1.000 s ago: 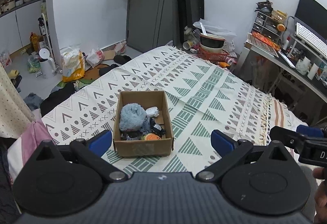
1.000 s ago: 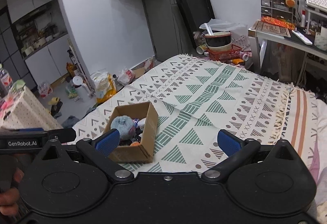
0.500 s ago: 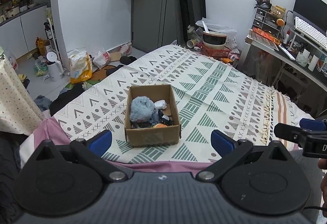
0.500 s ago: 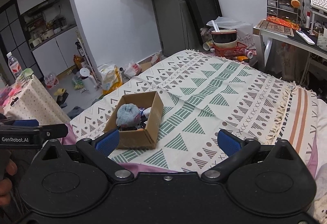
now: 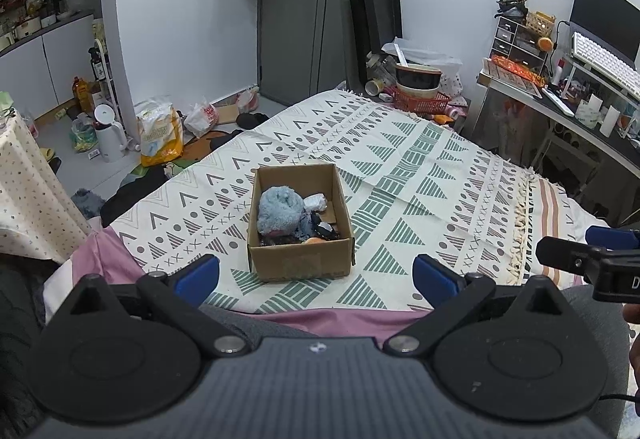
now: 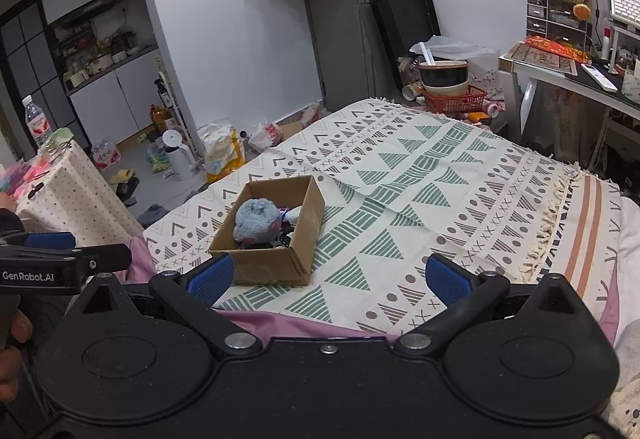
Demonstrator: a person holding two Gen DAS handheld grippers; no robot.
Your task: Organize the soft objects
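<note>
Patterned blanket (image 5: 400, 159) bears cardboard box (image 5: 300, 267), long axis running away; both tongs wide, empty

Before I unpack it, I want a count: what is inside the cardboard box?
The cardboard box holds a fluffy blue plush, a white wad, dark items and something orange. Whatever lies under the plush is covered.

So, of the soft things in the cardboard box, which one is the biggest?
The fluffy blue-grey plush on the box's left side. It rises above the rim, while the white bundle and dark pieces beside it are much smaller.
</note>
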